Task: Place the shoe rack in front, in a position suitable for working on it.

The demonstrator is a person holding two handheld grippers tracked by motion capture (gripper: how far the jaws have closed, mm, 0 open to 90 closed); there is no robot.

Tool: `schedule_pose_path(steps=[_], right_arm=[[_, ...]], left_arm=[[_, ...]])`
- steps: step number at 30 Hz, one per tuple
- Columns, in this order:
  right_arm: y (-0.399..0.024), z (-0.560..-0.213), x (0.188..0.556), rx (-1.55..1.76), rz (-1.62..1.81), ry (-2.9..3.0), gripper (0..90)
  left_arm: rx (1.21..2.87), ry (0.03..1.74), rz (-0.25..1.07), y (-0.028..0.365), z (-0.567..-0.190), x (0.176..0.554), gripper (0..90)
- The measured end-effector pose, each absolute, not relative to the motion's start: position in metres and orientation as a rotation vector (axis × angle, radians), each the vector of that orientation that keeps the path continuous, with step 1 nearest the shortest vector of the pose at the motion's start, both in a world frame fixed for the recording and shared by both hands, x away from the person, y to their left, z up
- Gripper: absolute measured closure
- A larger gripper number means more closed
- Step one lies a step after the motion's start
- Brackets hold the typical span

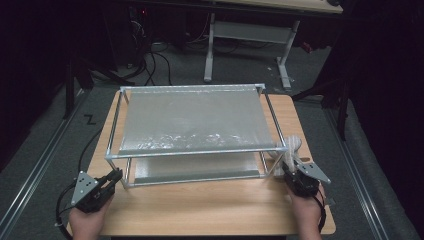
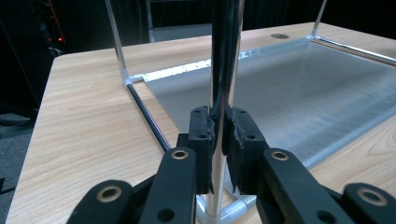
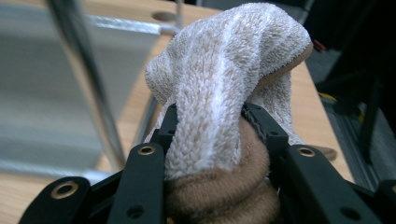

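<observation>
A two-tier metal rack with grey shelf sheets stands on the wooden table. My left gripper sits at the rack's front left corner. In the left gripper view its jaws are shut on the rack's upright chrome post, just above the corner joint. My right gripper is off the rack's front right corner. It is shut on a rolled white and tan cloth, which bulges up out of the jaws. The same cloth shows beside the rack's right post.
The rack's lower shelf lies close to the tabletop. A grommet hole is in the table's far part. Beyond the table stand another desk's white legs and floor cables. Rails run along the floor on both sides.
</observation>
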State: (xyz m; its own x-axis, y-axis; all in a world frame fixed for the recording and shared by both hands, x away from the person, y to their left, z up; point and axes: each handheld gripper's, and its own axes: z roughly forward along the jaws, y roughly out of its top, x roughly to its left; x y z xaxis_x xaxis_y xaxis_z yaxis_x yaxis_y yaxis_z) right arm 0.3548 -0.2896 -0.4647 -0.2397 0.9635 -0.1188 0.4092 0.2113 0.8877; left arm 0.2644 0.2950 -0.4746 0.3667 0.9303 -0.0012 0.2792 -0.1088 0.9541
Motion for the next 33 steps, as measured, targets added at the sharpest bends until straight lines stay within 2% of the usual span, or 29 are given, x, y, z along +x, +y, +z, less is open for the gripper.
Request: schedule_pose_path(steps=[7, 16, 26, 33], right_arm=[[-0.279, -0.462, 0.363, 1.245, 1.034, 1.805, 64.6], [-0.295, -0.464, 0.352, 1.275, 1.043, 1.810, 65.0], [-0.309, -0.464, 0.331, 1.322, 0.993, 1.775, 64.7], [-0.310, -0.463, 0.328, 1.361, 0.989, 1.752, 64.7]], left_arm=[[1.631, 1.123, 0.812, 0.292, -0.472, 0.273, 80.5], [1.656, 1.109, 0.819, 0.279, -0.471, 0.298, 80.3], [1.647, 1.127, 0.798, 0.259, -0.470, 0.356, 80.3], [1.640, 1.156, 0.847, 0.246, -0.471, 0.392, 79.7]])
